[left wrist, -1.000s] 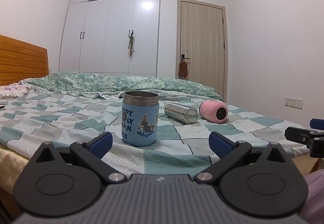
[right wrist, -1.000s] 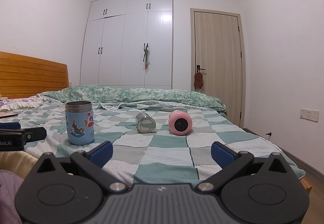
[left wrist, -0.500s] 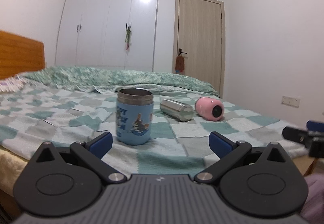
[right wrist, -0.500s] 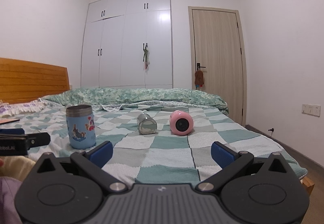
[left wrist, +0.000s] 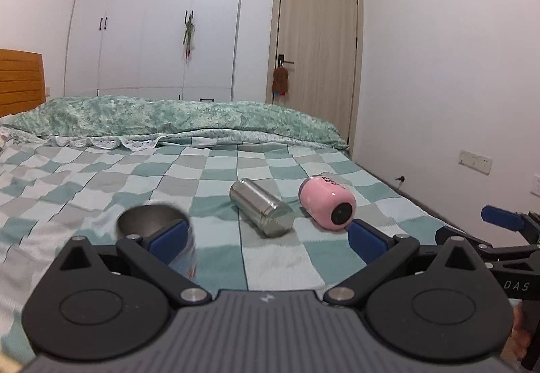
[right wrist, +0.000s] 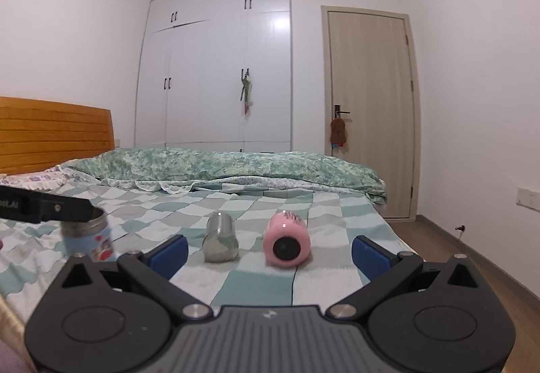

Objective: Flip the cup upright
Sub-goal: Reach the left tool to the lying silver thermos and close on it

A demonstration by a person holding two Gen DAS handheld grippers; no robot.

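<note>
Left wrist view shows my left tool [left wrist: 266, 236] spread wide with nothing between its blue pads. The blue cup [left wrist: 158, 231] stands upright on the bed [left wrist: 101, 190] just behind the left pad, near the bed's near edge; I look down into its steel mouth and can see nothing inside. A second ago I saw that cup side-on and level, so this tool has risen and come closer over it. Further along the near edge the steel bottle [left wrist: 261, 211] lies on its side, and the pink bottle [left wrist: 325, 202] lies just beside it, dark end toward me. My right tool [left wrist: 506, 234] juts in at the right edge of the view.

From the right wrist, my right tool [right wrist: 268, 251] is also fully open and empty. The steel bottle [right wrist: 221, 239] and pink bottle [right wrist: 287, 238] lie between its pads, closer than a second ago. The blue cup [right wrist: 89, 238] stands toward the headboard side, with my left tool [right wrist: 44, 207] now over its rim.
</note>
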